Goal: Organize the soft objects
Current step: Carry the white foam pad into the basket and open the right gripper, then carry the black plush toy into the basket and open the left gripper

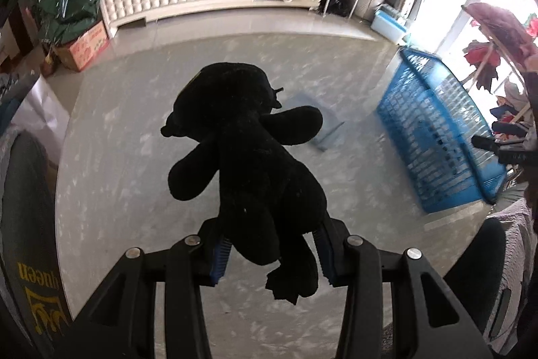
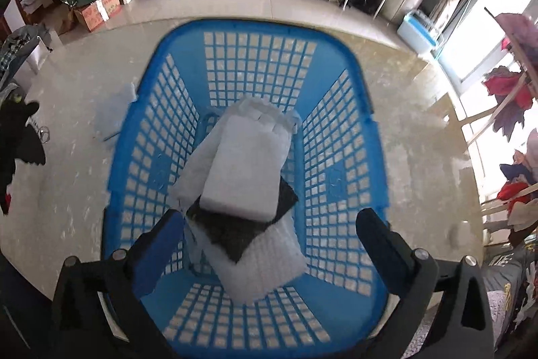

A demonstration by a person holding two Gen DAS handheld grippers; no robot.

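Black plush toy (image 1: 248, 157) clamped at its lower body in the left gripper (image 1: 272, 253), held clear above the tabletop (image 1: 117, 190); long axis runs straight out along the fingers, head end farthest. Blue basket (image 1: 437, 137) stands off to that gripper's right, at the tabletop's right edge, so the toy likely must travel rightward. Right gripper (image 2: 269, 224) hangs directly over the basket, jaws spread, holding nothing. Inside: white foam pieces (image 2: 248, 170) stacked over a dark pad (image 2: 235, 231). Beyond, one pale sheet (image 1: 322, 123) lies mid-table.
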